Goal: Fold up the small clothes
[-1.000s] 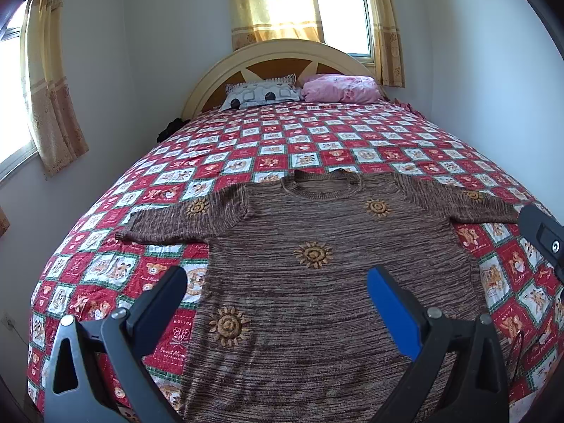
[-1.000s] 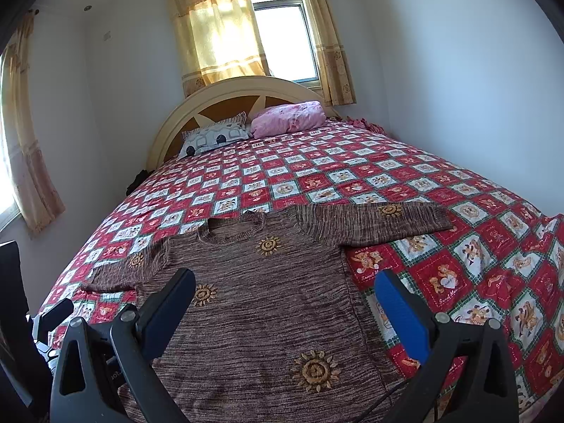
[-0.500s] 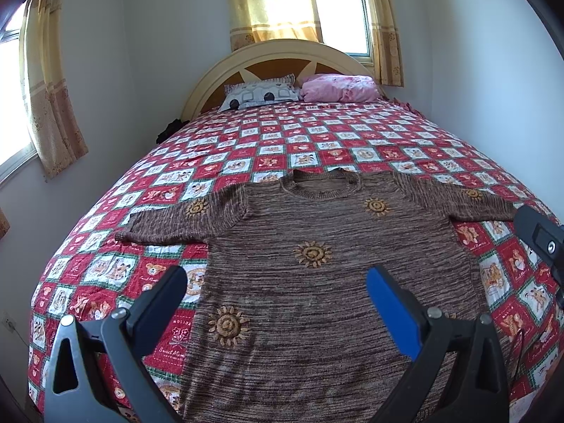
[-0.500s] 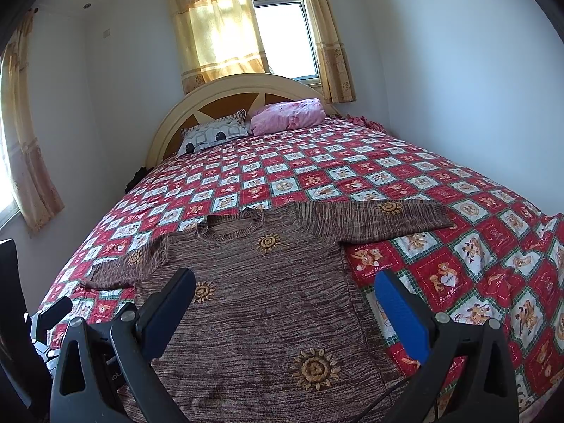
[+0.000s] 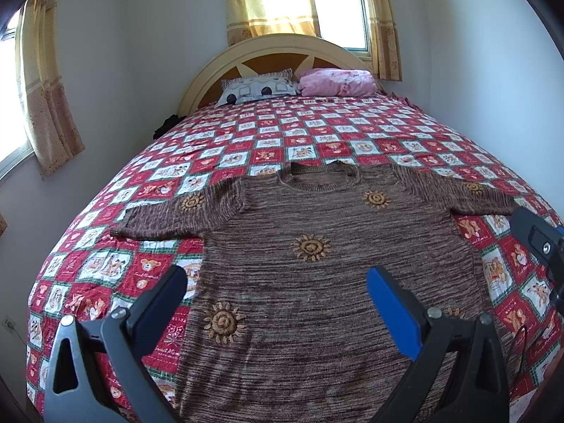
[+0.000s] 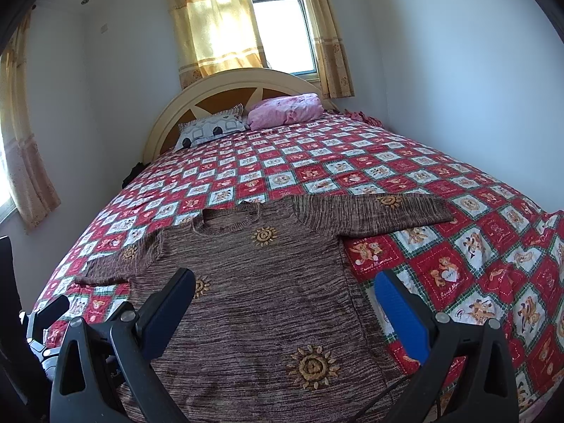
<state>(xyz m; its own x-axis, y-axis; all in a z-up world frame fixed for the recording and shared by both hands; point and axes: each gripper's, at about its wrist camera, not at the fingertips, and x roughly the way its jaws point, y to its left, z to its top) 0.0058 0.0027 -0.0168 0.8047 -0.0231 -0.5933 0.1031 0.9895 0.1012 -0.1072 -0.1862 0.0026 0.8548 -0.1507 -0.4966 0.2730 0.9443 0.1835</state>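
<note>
A brown knitted sweater (image 5: 317, 282) with orange sun motifs lies flat and face up on the bed, both short sleeves spread out; it also shows in the right wrist view (image 6: 275, 299). My left gripper (image 5: 276, 287) is open and empty, held above the sweater's lower body. My right gripper (image 6: 283, 290) is open and empty above the sweater's lower right part, its right finger over the side seam. The sweater's bottom hem is hidden below both views.
The bed has a red and white patchwork bedspread (image 5: 317, 141). A patterned pillow (image 5: 257, 88) and a pink pillow (image 5: 335, 83) lie at the headboard (image 5: 278, 49). Walls stand close on the left and right. The other gripper shows at the right edge (image 5: 539, 243).
The right wrist view has tilted and shifted slightly, so the sweater sits a little lower and closer. The left gripper has barely moved. Both stay open.
</note>
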